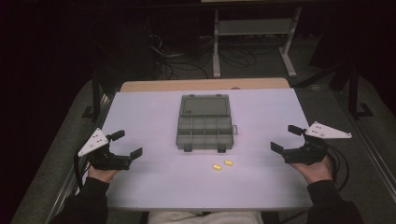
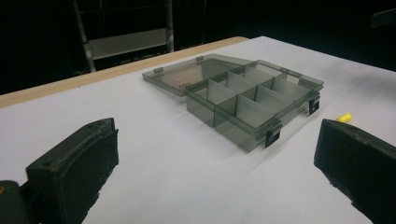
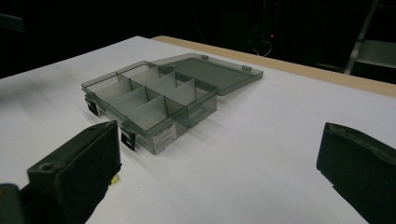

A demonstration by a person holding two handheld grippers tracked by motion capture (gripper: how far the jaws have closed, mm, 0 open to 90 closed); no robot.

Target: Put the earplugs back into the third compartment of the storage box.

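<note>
A translucent smoke-grey plastic compartment box (image 1: 204, 131), lid folded flat behind its eight divided cells, sits centre frame on the white counter (image 1: 154, 186), two small yellow capsule-shaped pieces (image 1: 222, 164) just below it, between the released left gripper (image 1: 125, 143) and released right gripper (image 1: 286, 138).

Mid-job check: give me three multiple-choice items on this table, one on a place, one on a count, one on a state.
1. Where do the yellow pieces lie?
A. inside the box
B. on the table in front of the box
C. between a gripper's jaws

2. How many yellow pieces are there?
A. two
B. four
C. six

3. What state is the box in?
A. lid shut
B. lid open, lying flat behind
C. upside down

B: they sit on the white table, near side.
A: two show in the high view.
B: compartments are uncovered.
</note>
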